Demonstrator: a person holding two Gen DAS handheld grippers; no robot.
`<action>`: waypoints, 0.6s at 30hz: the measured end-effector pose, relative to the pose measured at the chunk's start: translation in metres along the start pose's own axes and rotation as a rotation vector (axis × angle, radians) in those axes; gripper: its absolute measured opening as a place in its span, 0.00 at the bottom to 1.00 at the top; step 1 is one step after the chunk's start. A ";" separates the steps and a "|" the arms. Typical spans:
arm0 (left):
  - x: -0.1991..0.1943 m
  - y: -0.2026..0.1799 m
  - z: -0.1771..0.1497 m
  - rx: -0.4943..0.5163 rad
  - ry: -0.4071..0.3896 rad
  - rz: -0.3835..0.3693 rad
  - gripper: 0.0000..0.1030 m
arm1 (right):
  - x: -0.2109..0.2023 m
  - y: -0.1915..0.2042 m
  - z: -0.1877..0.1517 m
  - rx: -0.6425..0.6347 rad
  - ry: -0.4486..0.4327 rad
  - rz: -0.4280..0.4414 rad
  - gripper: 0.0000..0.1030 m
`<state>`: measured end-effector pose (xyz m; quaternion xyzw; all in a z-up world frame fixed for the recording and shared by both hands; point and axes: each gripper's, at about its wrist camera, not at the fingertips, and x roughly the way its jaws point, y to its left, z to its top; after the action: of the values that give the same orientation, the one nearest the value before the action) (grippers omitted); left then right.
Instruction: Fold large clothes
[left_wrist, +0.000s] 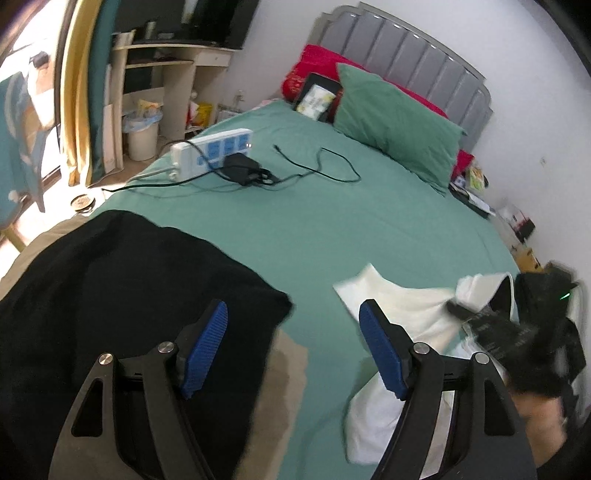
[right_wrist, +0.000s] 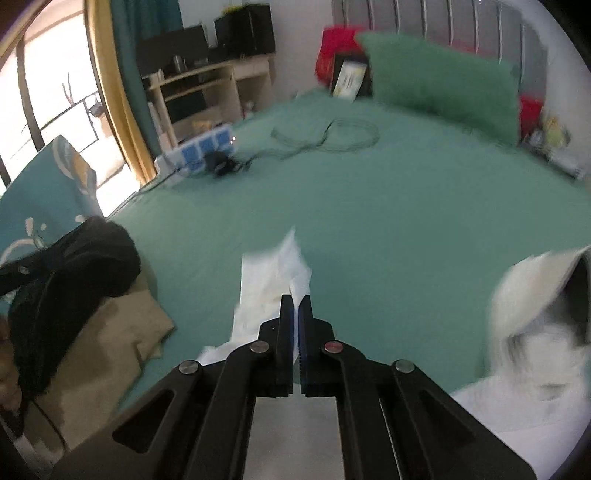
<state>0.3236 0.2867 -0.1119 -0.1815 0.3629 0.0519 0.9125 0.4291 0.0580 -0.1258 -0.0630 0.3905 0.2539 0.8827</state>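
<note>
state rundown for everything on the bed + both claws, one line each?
left claw: open, nothing between its pads
right claw: shut on the white garment
white garment: partly spread, one edge pinched
black garment: heaped, lying on tan cloth
tan cloth: flat under the black garment
power strip: black adapter plugged in
tablet: screen lit, propped against the red pillow
green pillow: leaning against the headboard

A white garment (right_wrist: 273, 291) lies rumpled on the near right of the green bed sheet (left_wrist: 332, 221), one edge lifted; a black garment (left_wrist: 122, 295) sprawls at near left.
</note>
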 end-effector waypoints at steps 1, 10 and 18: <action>0.002 -0.007 -0.003 0.012 0.008 -0.006 0.75 | -0.009 -0.006 0.001 -0.013 -0.006 -0.020 0.02; 0.053 -0.070 -0.050 0.115 0.215 -0.081 0.75 | -0.010 -0.099 -0.031 0.082 0.205 -0.175 0.35; 0.061 -0.074 -0.053 0.135 0.209 -0.025 0.75 | 0.010 -0.064 -0.019 -0.042 0.166 -0.119 0.40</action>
<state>0.3506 0.1961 -0.1672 -0.1288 0.4566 -0.0033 0.8803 0.4540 0.0011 -0.1521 -0.1255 0.4523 0.2033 0.8593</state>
